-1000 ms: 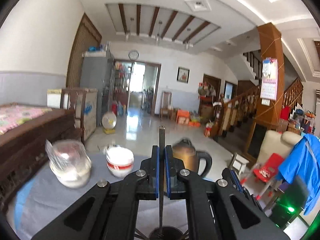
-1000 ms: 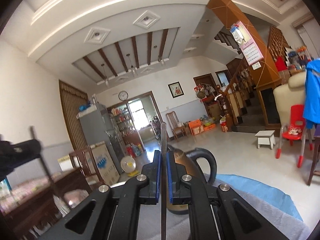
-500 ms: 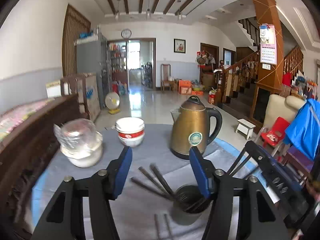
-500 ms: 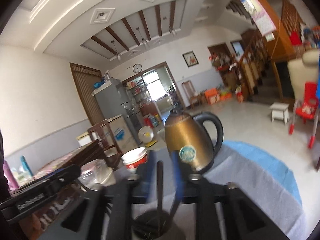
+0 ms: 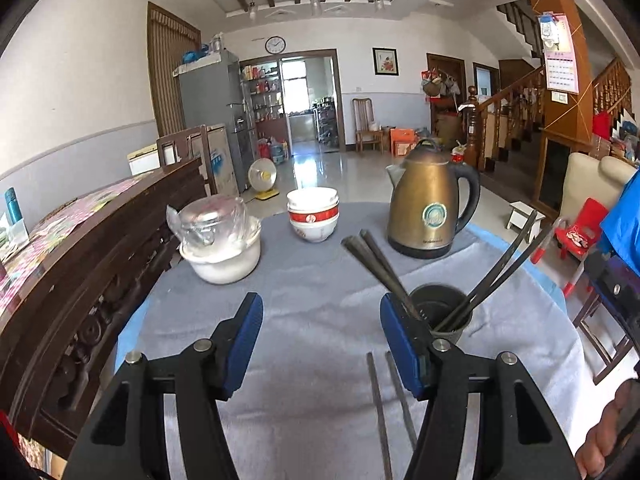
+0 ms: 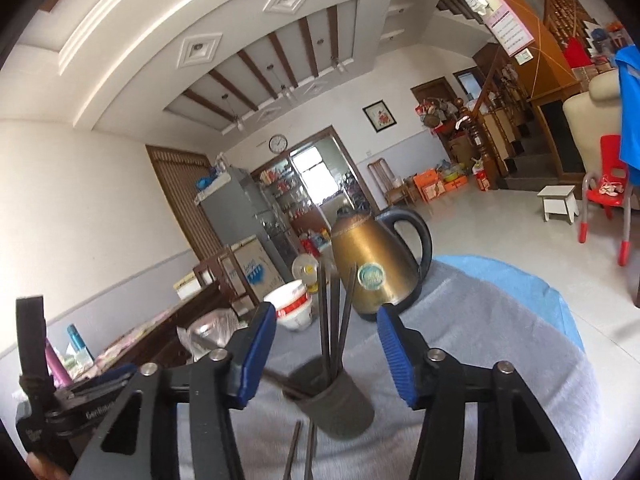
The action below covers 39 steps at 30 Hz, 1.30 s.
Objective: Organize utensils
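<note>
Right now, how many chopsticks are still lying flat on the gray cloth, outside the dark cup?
2. One chopstick lies on the gray cloth in front of the dark cup; the second chopstick lies beside it, partly hidden behind the open left gripper.

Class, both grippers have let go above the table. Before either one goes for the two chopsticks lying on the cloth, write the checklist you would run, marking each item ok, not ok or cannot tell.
1. left gripper open and holding nothing: ok.
2. right gripper open and holding nothing: ok.
3. dark holder cup upright on the grey cloth: ok.
4. All chopsticks in the cup: not ok; two loose chopsticks lie flat on the cloth in front of the cup.
5. Loose chopsticks apart from the cup: ok.
6. Full length of the loose pair in view: cannot tell; their near ends run out of frame.
</note>
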Each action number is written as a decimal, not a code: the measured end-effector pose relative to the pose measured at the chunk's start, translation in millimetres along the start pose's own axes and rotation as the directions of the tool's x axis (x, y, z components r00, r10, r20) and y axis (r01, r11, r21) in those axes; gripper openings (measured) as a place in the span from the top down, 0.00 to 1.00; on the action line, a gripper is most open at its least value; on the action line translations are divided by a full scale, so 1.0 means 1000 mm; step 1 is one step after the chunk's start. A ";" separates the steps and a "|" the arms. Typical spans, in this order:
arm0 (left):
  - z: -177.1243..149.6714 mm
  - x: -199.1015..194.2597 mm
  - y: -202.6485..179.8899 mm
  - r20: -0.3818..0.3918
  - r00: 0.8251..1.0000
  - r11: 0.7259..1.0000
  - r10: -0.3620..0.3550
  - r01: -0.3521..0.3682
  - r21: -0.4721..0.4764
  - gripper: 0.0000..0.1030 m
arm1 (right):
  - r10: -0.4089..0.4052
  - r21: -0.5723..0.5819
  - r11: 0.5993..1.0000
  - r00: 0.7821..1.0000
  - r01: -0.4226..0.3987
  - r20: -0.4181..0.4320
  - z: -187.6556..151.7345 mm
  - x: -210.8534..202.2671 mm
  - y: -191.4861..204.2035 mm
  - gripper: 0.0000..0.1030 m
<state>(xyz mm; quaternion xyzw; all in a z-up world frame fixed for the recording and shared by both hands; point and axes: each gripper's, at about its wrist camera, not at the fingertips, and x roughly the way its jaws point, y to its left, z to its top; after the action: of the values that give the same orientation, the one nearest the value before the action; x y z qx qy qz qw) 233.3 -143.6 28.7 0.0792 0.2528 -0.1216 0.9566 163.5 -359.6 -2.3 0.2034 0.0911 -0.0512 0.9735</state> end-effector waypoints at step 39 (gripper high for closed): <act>-0.089 0.186 -0.011 -0.533 0.783 0.946 -0.320 0.233 -0.226 0.60 | -0.073 -0.048 0.997 0.907 0.058 -0.414 -0.087 0.083 -0.017 0.61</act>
<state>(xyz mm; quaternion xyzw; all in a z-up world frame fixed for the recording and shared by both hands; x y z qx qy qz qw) 346.0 -171.5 -142.2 0.0024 0.5407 -0.2128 0.8138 228.5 -345.6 -103.4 0.1895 0.3037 -0.0380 0.9330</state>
